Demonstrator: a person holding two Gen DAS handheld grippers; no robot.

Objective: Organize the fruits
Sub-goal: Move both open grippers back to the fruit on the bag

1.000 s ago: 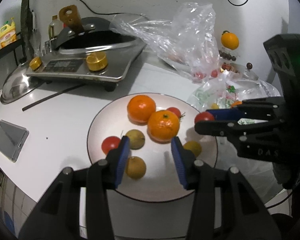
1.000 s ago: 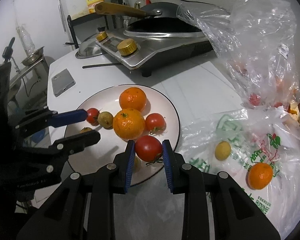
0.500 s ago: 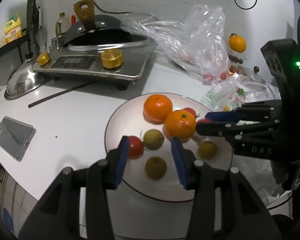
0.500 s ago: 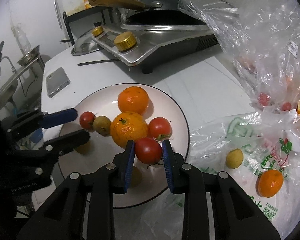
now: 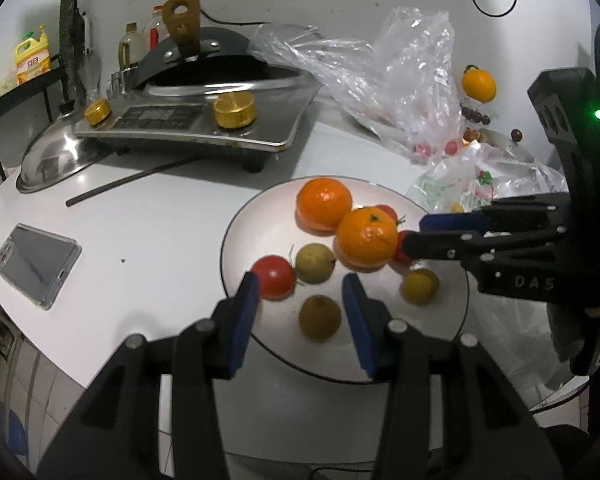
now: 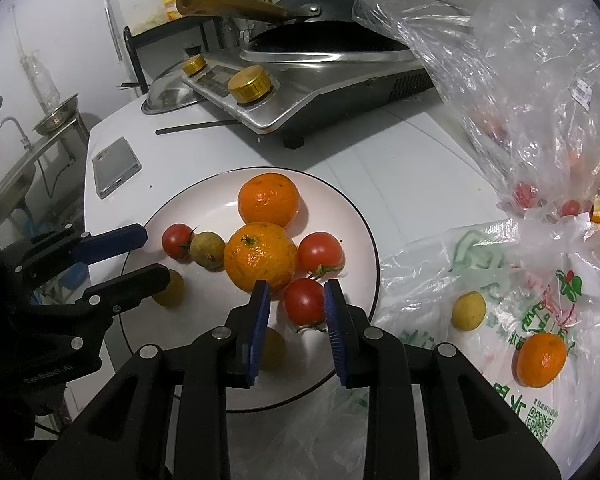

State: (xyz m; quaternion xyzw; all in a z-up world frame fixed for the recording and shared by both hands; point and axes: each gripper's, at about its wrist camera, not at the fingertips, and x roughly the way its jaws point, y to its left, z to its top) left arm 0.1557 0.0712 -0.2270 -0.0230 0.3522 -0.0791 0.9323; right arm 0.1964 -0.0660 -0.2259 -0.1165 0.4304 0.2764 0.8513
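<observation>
White desk [image 5: 148, 232] carries a stove [image 5: 196, 120] w/ a dark pan [image 6: 324, 40] on top, crinkled clear plastic bags [image 6: 520, 92] on the right side, and a white plate [image 6: 352, 224] near the front edge. Phone [image 5: 36, 264] lies flat on the desk, well apart from the plate. On the plate: two oranges [image 6: 269, 199] touching, tomatoes and small yellow-brown fruits beside them. Right gripper [image 6: 294, 304] hangs over the plate's near side, fingers [image 6: 260, 320] clenched on a red tomato [image 6: 304, 301]. Left gripper [image 5: 300, 300] over the plate's other side, fingers [image 5: 246, 312] released, nothing gripped; a brownish fruit [image 5: 320, 317] lies on the plate btw them. One more orange [image 6: 542, 359] and a small yellow fruit [image 6: 468, 311] sit on the printed bag [image 6: 560, 300], off the plate.
</observation>
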